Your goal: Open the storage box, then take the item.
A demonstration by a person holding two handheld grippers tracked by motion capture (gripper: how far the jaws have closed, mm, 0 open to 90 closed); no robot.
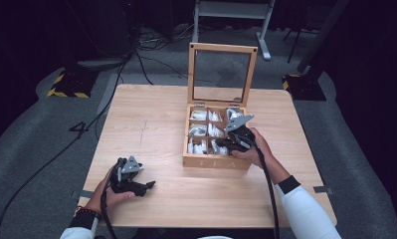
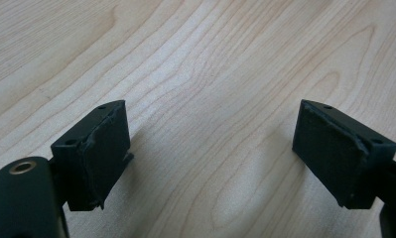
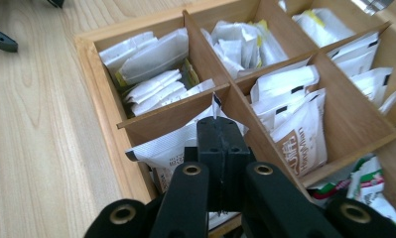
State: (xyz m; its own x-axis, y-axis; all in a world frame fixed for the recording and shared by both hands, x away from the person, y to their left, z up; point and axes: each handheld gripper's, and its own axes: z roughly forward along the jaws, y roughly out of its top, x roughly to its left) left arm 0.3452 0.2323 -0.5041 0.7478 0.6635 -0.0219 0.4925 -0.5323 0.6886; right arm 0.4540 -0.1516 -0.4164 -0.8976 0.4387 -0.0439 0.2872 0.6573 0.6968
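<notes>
Dark room, grey floor, pale wooden table (image 1: 151,119) in the middle.

Wooden tea box (image 1: 217,162) near the right side of the table, glass lid (image 1: 221,74) standing up, little rooms inside full of white tea bags.

One tea bag (image 3: 171,148) pinched at its top edge, in a near room by the box's front wall. Right gripper (image 3: 220,130) over the box, jaws pressed together on that bag.

Left gripper (image 2: 210,148) well apart from the box, near the front left of the table, low over bare wood, jaws spread wide, nothing between them.

Looks like the taking-out step: bag caught, not yet out. Next, probably: lift slowly and straight up, past the thin wooden wall, without dragging the bags beside it. Then somewhere to put it down, maybe on the bare wood.
</notes>
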